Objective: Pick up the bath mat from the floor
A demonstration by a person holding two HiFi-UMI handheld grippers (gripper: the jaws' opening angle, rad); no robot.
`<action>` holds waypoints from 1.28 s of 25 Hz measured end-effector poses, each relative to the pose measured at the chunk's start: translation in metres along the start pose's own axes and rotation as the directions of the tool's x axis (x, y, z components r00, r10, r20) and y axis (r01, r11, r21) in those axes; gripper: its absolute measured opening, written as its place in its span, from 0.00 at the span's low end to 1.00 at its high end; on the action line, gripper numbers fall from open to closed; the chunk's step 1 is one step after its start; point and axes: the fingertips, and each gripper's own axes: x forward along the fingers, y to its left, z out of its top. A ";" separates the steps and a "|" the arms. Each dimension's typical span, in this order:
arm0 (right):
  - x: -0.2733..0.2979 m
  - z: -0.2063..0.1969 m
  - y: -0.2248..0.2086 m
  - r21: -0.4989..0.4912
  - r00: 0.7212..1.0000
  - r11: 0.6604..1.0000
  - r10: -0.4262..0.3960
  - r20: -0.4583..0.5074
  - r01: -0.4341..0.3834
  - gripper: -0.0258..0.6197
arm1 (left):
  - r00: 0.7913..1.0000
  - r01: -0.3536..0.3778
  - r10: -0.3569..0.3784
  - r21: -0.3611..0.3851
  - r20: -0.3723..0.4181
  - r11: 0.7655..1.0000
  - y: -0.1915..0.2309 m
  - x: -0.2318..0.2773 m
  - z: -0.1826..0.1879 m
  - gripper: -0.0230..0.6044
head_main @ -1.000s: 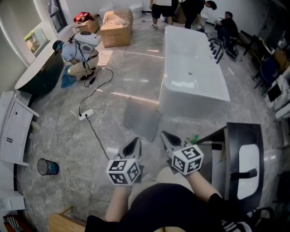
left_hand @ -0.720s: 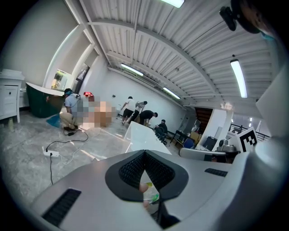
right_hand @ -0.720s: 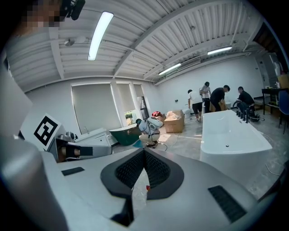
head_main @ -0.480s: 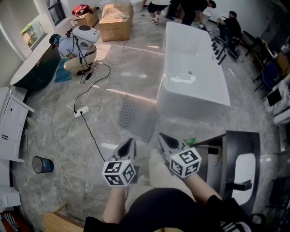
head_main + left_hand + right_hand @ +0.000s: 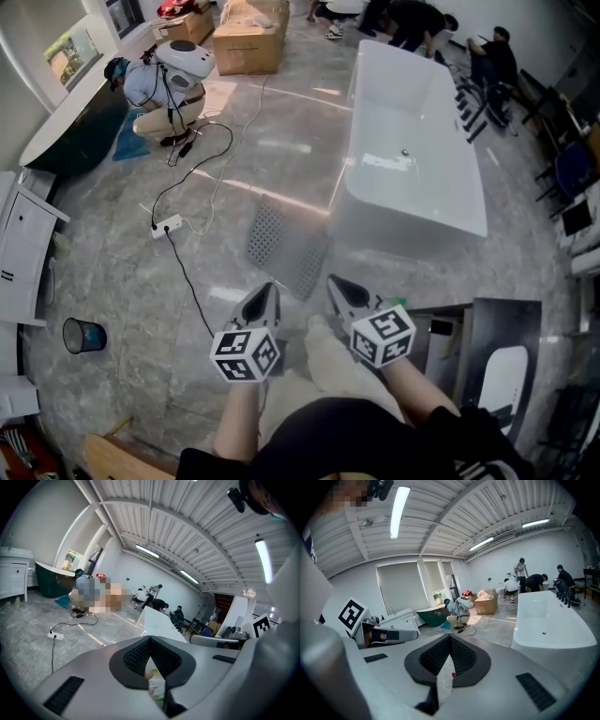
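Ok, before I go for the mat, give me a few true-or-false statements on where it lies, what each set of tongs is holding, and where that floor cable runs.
1. The bath mat lies on the floor beside the white bathtub. True.
2. The left tongs are shut on the mat. False: they are shut on nothing, held short of the mat.
3. The right tongs are shut with nothing between them. True.
4. The black cable from the power strip runs across the mat. False: it runs over bare floor to the mat's left, apart from it.
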 end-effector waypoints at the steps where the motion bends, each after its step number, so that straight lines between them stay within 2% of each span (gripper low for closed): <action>1: 0.007 -0.003 -0.004 0.002 1.000 1.000 0.000 -0.004 0.000 0.06 | 1.000 -0.004 0.004 -0.004 -0.002 1.000 0.005 0.007 -0.001 0.04; 9: 0.062 -0.030 -0.037 0.019 1.000 1.000 -0.003 -0.020 0.003 0.06 | 1.000 -0.016 0.016 -0.007 -0.022 1.000 0.041 0.062 -0.024 0.04; 14: 0.095 -0.067 -0.066 0.028 0.999 0.999 -0.018 -0.028 0.019 0.06 | 0.999 -0.024 0.024 -0.011 -0.023 1.000 0.070 0.102 -0.053 0.04; 23: 0.159 -0.173 -0.129 0.023 0.998 0.999 -0.028 -0.047 0.029 0.06 | 0.998 -0.043 0.043 -0.008 -0.046 0.999 0.136 0.185 -0.148 0.04; 32: 0.224 -0.282 -0.188 0.021 0.998 0.999 -0.028 -0.059 0.029 0.06 | 0.996 -0.044 0.042 -0.026 -0.082 0.999 0.192 0.270 -0.263 0.04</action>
